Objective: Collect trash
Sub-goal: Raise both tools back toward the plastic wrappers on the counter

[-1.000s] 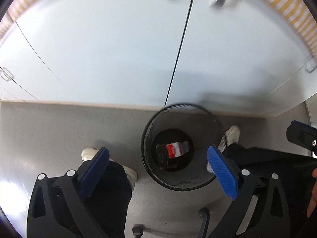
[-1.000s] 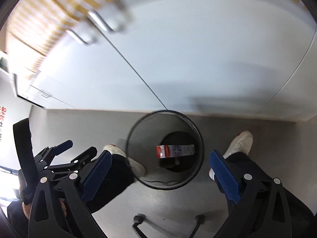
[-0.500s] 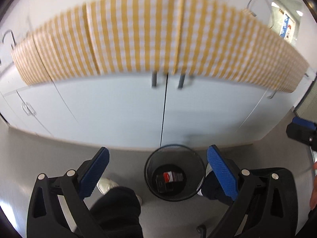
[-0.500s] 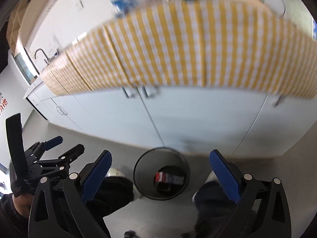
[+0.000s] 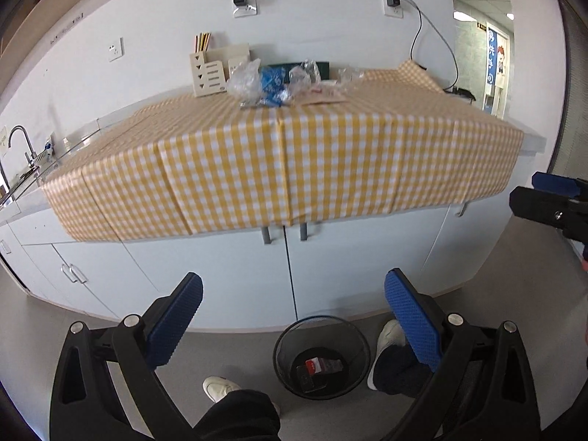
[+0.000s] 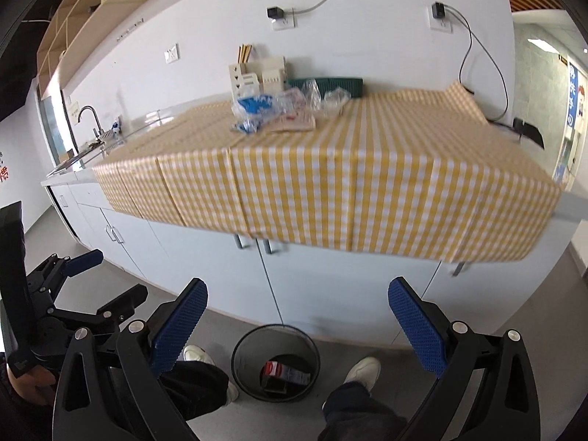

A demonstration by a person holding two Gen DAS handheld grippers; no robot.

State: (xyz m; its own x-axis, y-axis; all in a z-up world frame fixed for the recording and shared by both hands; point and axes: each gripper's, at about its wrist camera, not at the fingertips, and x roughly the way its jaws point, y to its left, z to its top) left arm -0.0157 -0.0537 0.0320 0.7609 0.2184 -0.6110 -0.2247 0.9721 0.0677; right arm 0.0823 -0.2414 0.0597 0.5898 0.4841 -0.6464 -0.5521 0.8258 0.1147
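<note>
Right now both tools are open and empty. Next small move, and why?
Probably raise the right tool toward the wrapper pile on the checkered counter. Both it and the left tool hang low and empty above the wire bin, which already holds a carton, while trash remains on top.

Left tongs wide apart, blue pads facing each other across a broad gap, nothing between them, black linkage arms fanning back toward the camera. Right tongs the same story: spread wide, blue pads bare, nothing pinched. Both point forward and level, side by side. From the right view, the left tongs sit off to the left and a touch lower, a hand wrapped round the black handle. Beneath both pairs of tongs, the person's dark-trousered legs and white shoes, feet planted apart
</note>
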